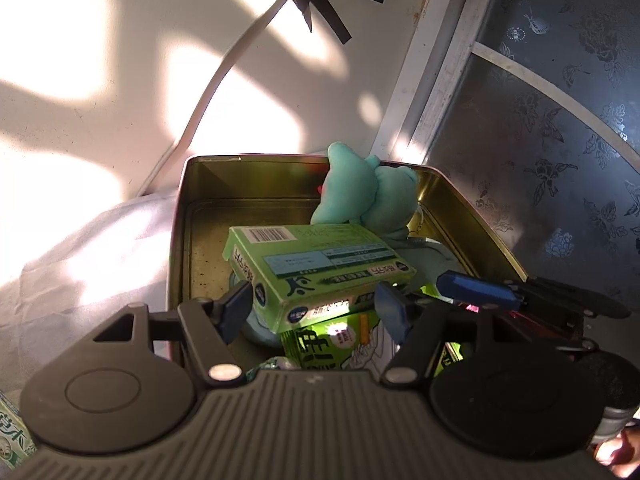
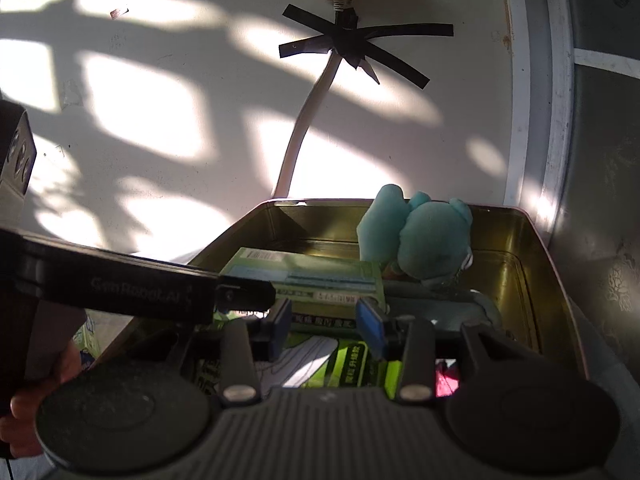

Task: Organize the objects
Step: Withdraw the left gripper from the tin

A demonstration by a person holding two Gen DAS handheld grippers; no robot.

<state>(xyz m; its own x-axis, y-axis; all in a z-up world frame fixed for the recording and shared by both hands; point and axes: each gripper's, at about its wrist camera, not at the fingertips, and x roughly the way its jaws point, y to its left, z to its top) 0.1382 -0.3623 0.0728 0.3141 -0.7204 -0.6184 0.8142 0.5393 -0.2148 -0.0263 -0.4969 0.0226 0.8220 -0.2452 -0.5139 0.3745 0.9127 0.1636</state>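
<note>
An open gold metal tin stands against the wall. In it a teal plush toy leans in the far right corner. My left gripper is shut on a green box, with a pad at each side, and holds it tilted over a green and white packet. My right gripper comes in from the right, low in the tin. Its jaws stand apart just short of the box and press on nothing.
A white cable taped with black strips runs down the wall behind the tin. A dark flowered panel rises on the right, and white cloth lies on the left. A green carton stands outside the tin.
</note>
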